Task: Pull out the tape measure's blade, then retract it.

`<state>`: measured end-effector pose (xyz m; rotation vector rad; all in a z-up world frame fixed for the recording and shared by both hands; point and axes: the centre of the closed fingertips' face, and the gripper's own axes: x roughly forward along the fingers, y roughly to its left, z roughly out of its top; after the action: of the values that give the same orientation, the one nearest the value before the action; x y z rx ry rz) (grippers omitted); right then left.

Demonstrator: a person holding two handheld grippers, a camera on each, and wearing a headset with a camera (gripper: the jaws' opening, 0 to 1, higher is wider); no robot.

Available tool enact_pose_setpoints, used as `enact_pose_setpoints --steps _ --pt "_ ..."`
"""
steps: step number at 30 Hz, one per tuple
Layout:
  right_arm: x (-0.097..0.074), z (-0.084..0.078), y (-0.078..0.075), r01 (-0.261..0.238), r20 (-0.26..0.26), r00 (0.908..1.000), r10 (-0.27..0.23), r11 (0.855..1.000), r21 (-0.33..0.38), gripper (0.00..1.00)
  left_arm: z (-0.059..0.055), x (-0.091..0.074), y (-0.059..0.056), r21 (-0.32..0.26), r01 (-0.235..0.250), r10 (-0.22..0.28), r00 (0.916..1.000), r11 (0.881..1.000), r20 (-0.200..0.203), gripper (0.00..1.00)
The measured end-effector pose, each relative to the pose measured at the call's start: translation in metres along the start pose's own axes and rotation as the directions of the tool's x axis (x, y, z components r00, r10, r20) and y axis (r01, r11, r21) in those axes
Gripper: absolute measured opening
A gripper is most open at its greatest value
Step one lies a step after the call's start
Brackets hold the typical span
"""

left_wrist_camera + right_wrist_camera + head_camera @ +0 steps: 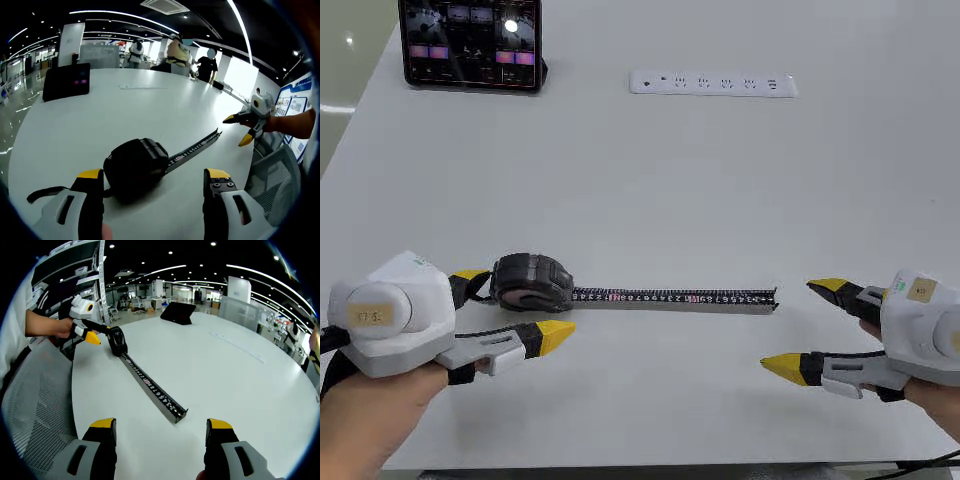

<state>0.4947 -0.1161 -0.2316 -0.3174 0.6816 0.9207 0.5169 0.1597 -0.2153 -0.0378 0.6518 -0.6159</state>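
A black tape measure case (pixel 530 283) lies on the white table (pixel 650 180), its blade (pixel 675 298) drawn out to the right and lying flat. My left gripper (pixel 518 301) is open, and the case (pixel 135 165) sits between its jaws, closer to the far one. My right gripper (pixel 798 325) is open and holds nothing. It hovers just right of the blade's end hook (pixel 775 297), clear of it. In the right gripper view the blade (pixel 152 388) runs from the case (pixel 116 340) to its hook (pixel 181 414), just ahead of my right gripper (pixel 162 424).
A dark tablet (pixel 472 40) stands at the far left of the table, and a white power strip (pixel 712 83) lies at the far middle. A grey mesh chair (pixel 35 390) stands by the near edge. People (pixel 180 52) stand beyond the table.
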Motion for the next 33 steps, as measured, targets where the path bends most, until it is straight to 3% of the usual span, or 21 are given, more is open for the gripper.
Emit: enact_pose_setpoints --steps 11,19,33 --pt "0.002 -0.001 -0.005 0.001 -0.004 1.0 -0.001 1.0 -0.001 0.71 0.001 0.004 0.002 -0.054 -0.018 0.019 0.9997 0.998 0.017 0.8" --pt "0.003 0.001 -0.005 -0.01 -0.006 0.9999 0.01 1.0 -0.008 0.7 0.001 0.007 0.002 -0.048 -0.046 0.047 0.9987 0.998 0.019 0.79" --pt "0.011 0.0 -0.015 -0.082 -0.09 0.9933 0.072 0.991 -0.106 0.67 0.0 0.016 0.005 -0.039 -0.17 0.172 0.9846 0.985 0.033 0.79"
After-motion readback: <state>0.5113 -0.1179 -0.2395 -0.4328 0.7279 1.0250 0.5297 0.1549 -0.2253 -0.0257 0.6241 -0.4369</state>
